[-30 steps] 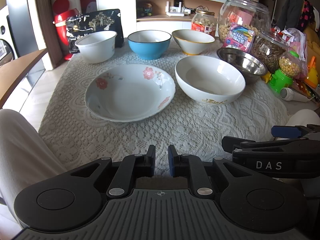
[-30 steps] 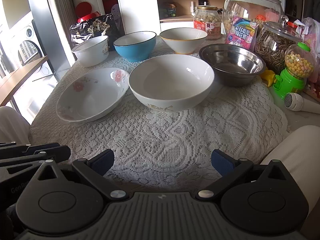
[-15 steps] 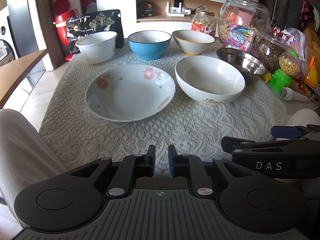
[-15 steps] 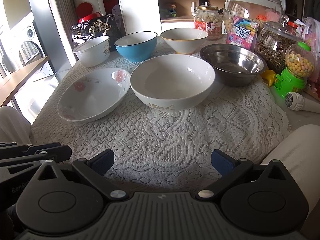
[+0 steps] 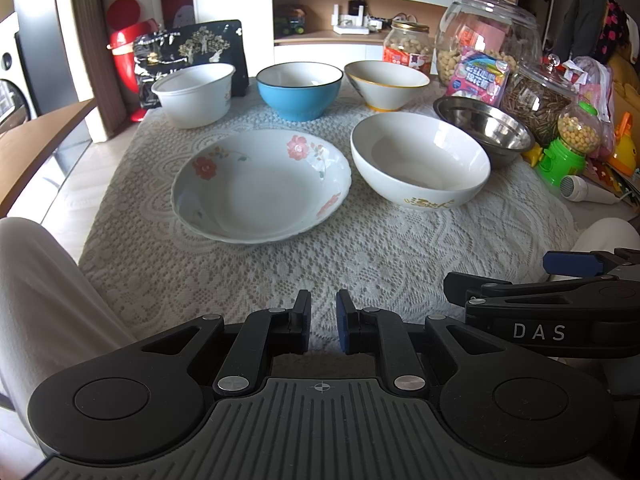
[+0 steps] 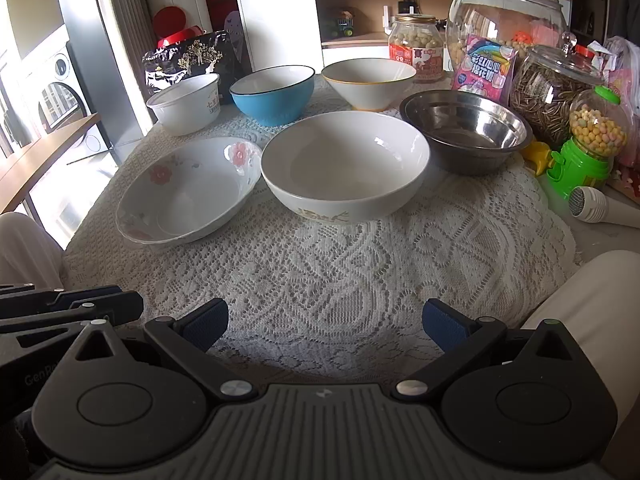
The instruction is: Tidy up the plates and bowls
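Several bowls stand on a lace tablecloth point(image 5: 360, 256). A shallow floral dish point(image 5: 260, 184) point(image 6: 188, 192) is front left. A large white bowl point(image 5: 420, 160) point(image 6: 344, 168) is beside it. Behind are a small white bowl point(image 5: 194, 92) point(image 6: 186, 102), a blue bowl point(image 5: 300, 88) point(image 6: 272, 94), a white bowl with a yellow rim point(image 5: 386, 84) point(image 6: 368, 82) and a steel bowl point(image 5: 484, 128) point(image 6: 464, 136). My left gripper point(image 5: 323, 320) is nearly shut and empty at the near edge. My right gripper point(image 6: 325, 322) is open and empty, also at the near edge.
Glass jars point(image 6: 504, 20), a snack packet point(image 6: 486, 66), a green candy dispenser point(image 6: 588, 148) and a white microphone point(image 6: 600, 210) crowd the right side. A black bag point(image 5: 188, 56) and red mixer point(image 5: 124, 52) stand at the back left. My knees flank the table.
The right wrist view has shifted very slightly; the bowls sit a touch further right in it. Nothing has been taken hold of or moved.
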### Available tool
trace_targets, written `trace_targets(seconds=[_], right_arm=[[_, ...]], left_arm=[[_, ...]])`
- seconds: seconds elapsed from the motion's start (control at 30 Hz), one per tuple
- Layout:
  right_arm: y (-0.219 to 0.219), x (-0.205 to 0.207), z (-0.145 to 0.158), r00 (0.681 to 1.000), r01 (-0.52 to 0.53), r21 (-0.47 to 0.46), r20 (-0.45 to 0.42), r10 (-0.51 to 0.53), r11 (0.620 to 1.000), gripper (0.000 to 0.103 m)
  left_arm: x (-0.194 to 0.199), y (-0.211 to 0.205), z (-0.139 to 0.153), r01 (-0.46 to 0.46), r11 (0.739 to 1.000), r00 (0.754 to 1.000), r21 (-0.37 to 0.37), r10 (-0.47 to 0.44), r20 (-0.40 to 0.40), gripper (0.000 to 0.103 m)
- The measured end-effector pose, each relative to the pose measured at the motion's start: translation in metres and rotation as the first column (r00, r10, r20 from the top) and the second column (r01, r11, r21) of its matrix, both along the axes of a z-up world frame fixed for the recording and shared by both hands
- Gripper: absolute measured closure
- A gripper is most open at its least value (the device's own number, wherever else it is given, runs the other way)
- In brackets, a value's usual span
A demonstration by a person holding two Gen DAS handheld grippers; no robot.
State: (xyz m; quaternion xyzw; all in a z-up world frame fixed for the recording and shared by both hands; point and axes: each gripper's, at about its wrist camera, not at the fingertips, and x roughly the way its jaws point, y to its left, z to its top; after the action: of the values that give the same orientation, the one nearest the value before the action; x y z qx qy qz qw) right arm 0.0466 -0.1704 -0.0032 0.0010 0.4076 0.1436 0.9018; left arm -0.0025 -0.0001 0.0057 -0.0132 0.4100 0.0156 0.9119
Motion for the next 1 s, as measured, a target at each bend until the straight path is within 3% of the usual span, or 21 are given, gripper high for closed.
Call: trace_targets(seconds=[1.0], right_arm=[[-0.0004,0.0011,0.0019,1.0,0.0,0.002,-0.005,0.0,1.0,0.0]], left_arm=[[-0.0016,0.0008,0.001,-0.001,1.0,1.0,0.0,0.001,-0.002,0.086]])
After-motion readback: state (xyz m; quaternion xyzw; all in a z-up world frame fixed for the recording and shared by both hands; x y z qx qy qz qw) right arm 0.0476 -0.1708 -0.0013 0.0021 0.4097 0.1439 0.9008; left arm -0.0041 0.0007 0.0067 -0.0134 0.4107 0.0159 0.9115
